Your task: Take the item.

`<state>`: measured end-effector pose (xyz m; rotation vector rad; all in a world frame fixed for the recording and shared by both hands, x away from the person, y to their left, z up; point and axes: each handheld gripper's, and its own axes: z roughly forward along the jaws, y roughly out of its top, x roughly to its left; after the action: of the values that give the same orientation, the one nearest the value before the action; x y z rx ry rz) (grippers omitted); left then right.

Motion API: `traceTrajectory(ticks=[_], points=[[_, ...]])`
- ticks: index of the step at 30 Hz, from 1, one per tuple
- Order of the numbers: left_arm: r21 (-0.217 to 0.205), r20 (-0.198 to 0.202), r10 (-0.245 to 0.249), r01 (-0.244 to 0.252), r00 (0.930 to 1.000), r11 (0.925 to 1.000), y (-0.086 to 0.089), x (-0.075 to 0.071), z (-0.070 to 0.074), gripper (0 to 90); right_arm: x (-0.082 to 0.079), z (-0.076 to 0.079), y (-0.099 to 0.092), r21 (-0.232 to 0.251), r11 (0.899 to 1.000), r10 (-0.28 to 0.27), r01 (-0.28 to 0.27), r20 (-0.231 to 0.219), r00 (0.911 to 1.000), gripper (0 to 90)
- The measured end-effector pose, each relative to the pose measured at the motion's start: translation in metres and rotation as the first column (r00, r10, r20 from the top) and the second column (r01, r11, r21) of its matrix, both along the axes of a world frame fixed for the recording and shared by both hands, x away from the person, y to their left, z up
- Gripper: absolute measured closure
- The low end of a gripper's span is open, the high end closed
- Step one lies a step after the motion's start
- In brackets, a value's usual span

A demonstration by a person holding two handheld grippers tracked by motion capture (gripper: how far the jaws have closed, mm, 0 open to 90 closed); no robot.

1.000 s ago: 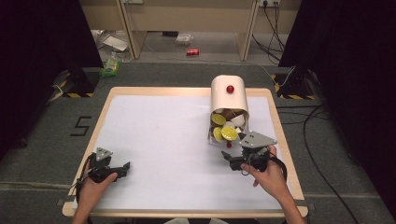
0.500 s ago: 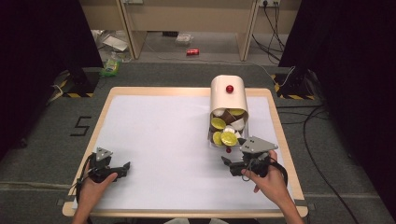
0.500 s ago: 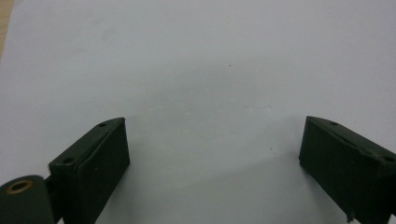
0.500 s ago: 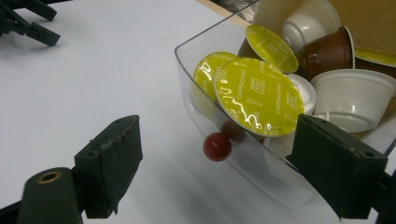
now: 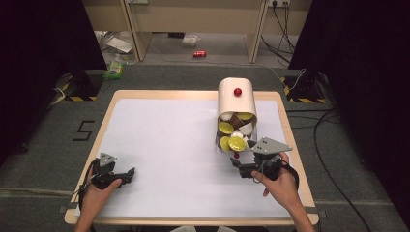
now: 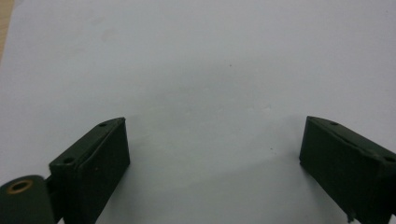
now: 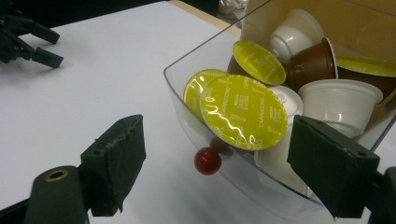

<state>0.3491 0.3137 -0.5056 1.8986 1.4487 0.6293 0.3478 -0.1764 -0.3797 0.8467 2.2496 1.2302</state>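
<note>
Jaws of the right tool [image 7: 215,175] are spread wide and hold nothing, with a small red knob [image 7: 207,161] on the clear drawer [image 7: 187,100] seen between them. Yellow-lidded, white and brown coffee capsules [image 7: 243,112] are heaped in that drawer, which is pulled out of a cream dispenser [image 5: 237,99] near the bench's [image 5: 159,140] far right edge. Well apart, the left tool [image 5: 126,173] is held near the front left corner, wide open and empty over the white surface.

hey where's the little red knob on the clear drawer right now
The red knob sits on the front of the clear drawer of coffee capsules, at the table's right side, just ahead of the open right gripper.
</note>
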Motion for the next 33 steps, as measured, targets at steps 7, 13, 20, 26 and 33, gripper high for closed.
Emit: traceTrajectory(ticks=[7,13,20,26,33], points=[[-0.001,0.000,0.000,0.000,1.0000,1.0000,0.000,0.000,0.000,7.6,0.003,0.006,0.000,0.015,1.000,0.002,-0.002,-0.003,1.0000,15.6],[0.000,-0.001,0.000,0.000,1.0000,1.0000,0.000,0.000,0.000,7.6,0.011,0.010,0.005,0.018,1.000,-0.016,0.016,-0.006,0.9999,15.6],[0.000,-0.001,-0.001,0.001,1.0000,1.0000,0.000,0.000,0.000,7.6,0.019,0.013,0.006,0.022,0.999,-0.044,0.044,-0.010,0.9990,17.8],[0.000,-0.001,0.000,0.000,1.0000,1.0000,0.000,0.000,0.000,7.5,0.023,0.011,0.009,0.014,0.999,-0.046,0.046,-0.025,0.9986,21.0],[0.000,-0.002,0.000,0.000,1.0000,1.0000,0.000,0.000,0.000,7.5,0.036,0.013,0.014,0.023,0.998,-0.057,0.058,-0.036,0.9978,24.9]])
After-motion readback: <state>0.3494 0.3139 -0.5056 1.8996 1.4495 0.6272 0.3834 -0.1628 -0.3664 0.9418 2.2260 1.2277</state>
